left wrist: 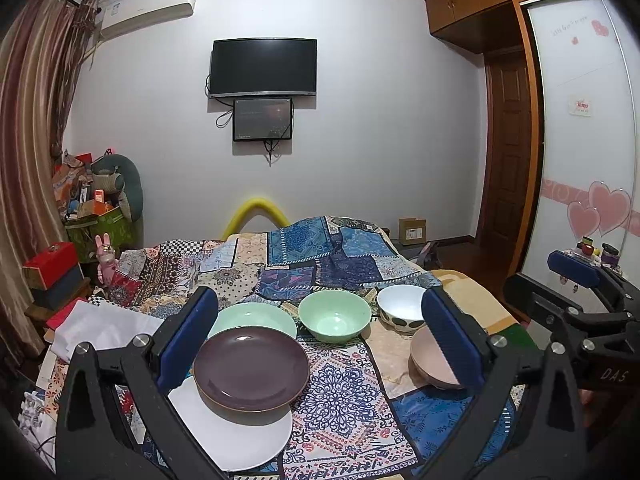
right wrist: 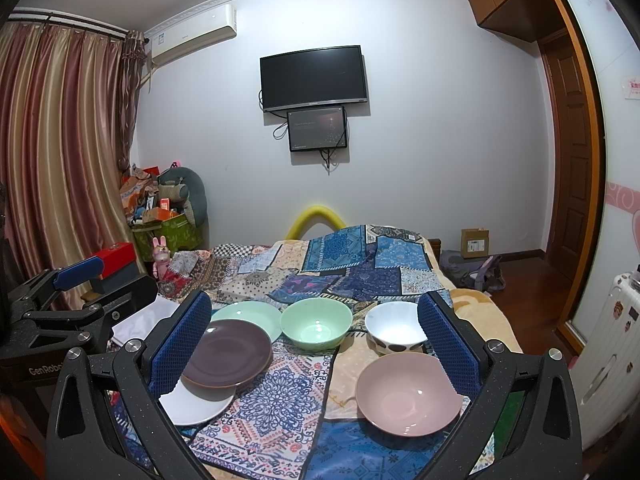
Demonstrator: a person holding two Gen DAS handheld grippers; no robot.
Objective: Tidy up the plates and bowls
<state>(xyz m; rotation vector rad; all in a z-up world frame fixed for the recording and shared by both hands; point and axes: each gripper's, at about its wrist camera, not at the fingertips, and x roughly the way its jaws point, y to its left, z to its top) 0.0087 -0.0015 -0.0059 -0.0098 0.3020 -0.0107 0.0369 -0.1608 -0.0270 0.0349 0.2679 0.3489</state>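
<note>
We hold the left gripper point(left wrist: 320, 336) above the near end of the patchwork cloth point(left wrist: 340, 396), jaws spread wide and holding nothing. Between its fingers and toward the left one, the purple plate point(left wrist: 251, 366) sits on top of the white plate point(left wrist: 236, 432), whose near edge shows below it. Just beyond the purple plate lies the green plate point(left wrist: 256, 316), partly covered by it. Straight ahead, past the fingertips, stands the green bowl point(left wrist: 335, 318); to its right, the white spotted bowl point(left wrist: 401, 307). The pink bowl point(left wrist: 430, 360) is partly hidden behind the right finger.

The right gripper point(right wrist: 316, 340) also hangs wide open and grips nothing. In its view the pink bowl point(right wrist: 408, 394) rests just inside the right finger, near us. The white spotted bowl point(right wrist: 394, 330) stands beyond it, the green bowl point(right wrist: 316, 322) ahead at centre. The plate stack lies by the left finger: purple plate point(right wrist: 226, 352) over white plate point(right wrist: 196, 404), green plate point(right wrist: 250, 316) behind.
</note>
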